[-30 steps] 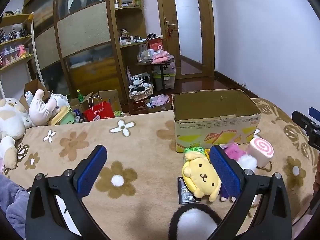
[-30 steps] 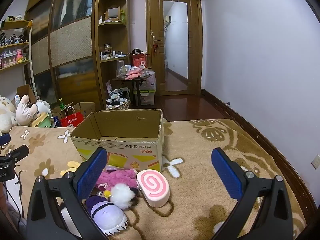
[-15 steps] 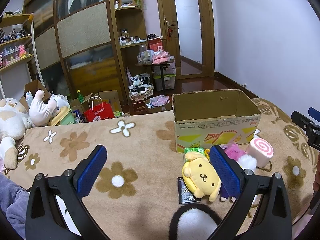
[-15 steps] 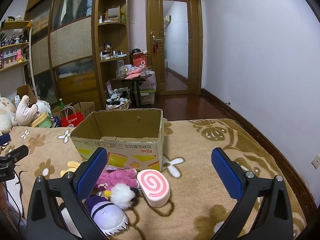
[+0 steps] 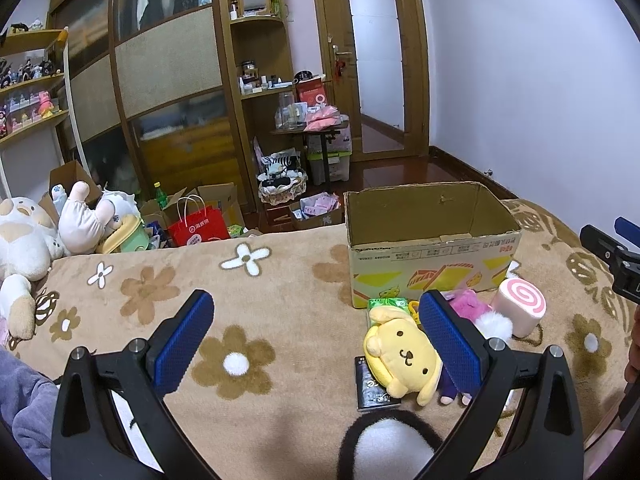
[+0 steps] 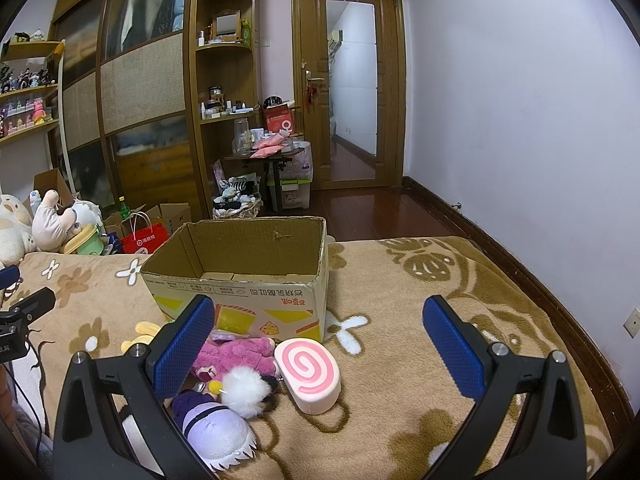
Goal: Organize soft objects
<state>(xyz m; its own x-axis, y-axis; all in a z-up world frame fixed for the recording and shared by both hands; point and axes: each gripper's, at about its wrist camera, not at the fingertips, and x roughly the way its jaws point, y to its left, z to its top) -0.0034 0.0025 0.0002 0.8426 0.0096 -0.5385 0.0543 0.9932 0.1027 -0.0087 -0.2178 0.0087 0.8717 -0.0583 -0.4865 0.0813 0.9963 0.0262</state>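
Both grippers hover with jaws spread wide, grasping nothing. At lower centre of the left view, the left gripper [image 5: 316,336] frames bare fleecy blanket [image 5: 280,280]; its right finger overlaps a yellow dog plush [image 5: 402,354] lying on what may be a dark packet [image 5: 370,390]. The right gripper [image 6: 320,340] frames a pink swirl-roll cushion [image 6: 308,374], touching a fuzzy magenta plush [image 6: 236,356] and a purple-haired doll [image 6: 212,424]. Just beyond stands the open cardboard box [image 6: 240,288]; plain blanket lies at right.
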